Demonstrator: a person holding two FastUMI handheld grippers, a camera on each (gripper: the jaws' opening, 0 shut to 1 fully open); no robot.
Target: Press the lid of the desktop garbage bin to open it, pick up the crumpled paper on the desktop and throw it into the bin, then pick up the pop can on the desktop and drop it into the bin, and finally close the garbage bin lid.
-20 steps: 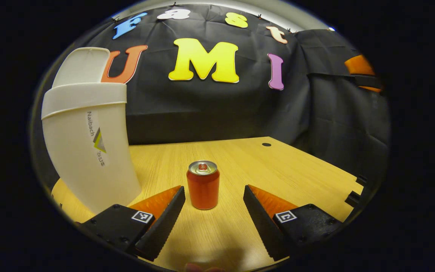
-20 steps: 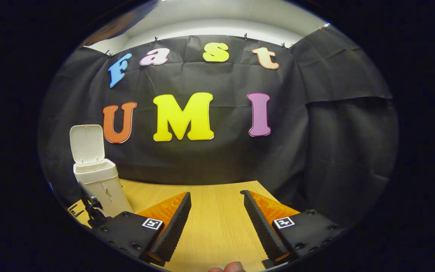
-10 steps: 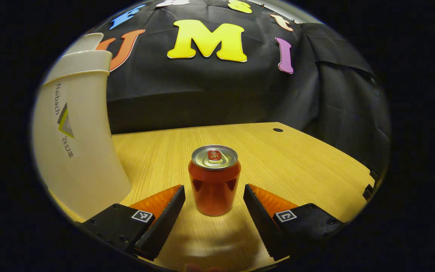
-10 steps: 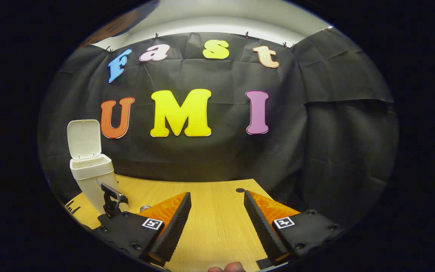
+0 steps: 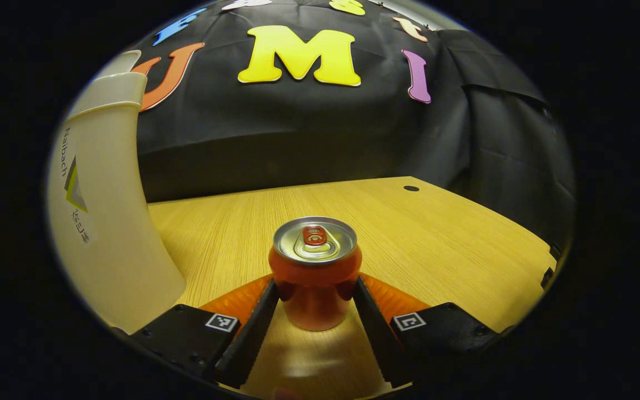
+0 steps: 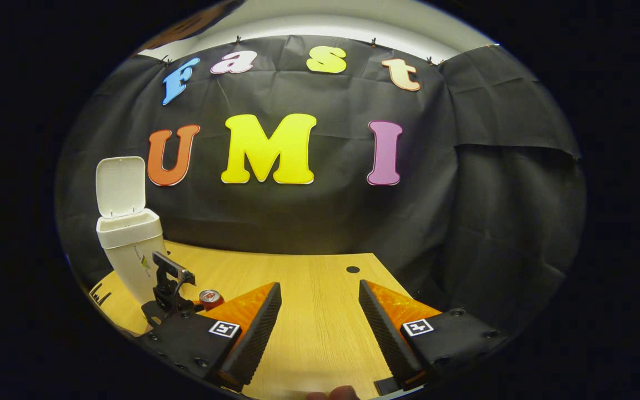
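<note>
A red pop can [image 5: 314,278] with a silver top stands upright on the wooden table [image 5: 453,239]. My left gripper [image 5: 315,286] is shut on it, one finger pressing each side of the can's body. The white bin [image 5: 103,222] rises just to the left of the can, close to the left finger. In the right gripper view the bin [image 6: 131,250] stands at the far left with its lid [image 6: 121,186] tilted up and open, and the left gripper [image 6: 169,283] sits beside the can [image 6: 210,297]. My right gripper [image 6: 320,289] hovers open above the table, nothing between its fingers.
A small dark hole [image 5: 410,188] marks the table near its far edge, also visible as the hole [image 6: 353,269] ahead of the right gripper. Black cloth wall closes off the back and right. The table's right edge [image 5: 545,261] drops off.
My left gripper moved forward around the can and its fingers closed onto the can's sides. The right gripper stayed open and tipped slightly, bringing the can and left gripper into its view.
</note>
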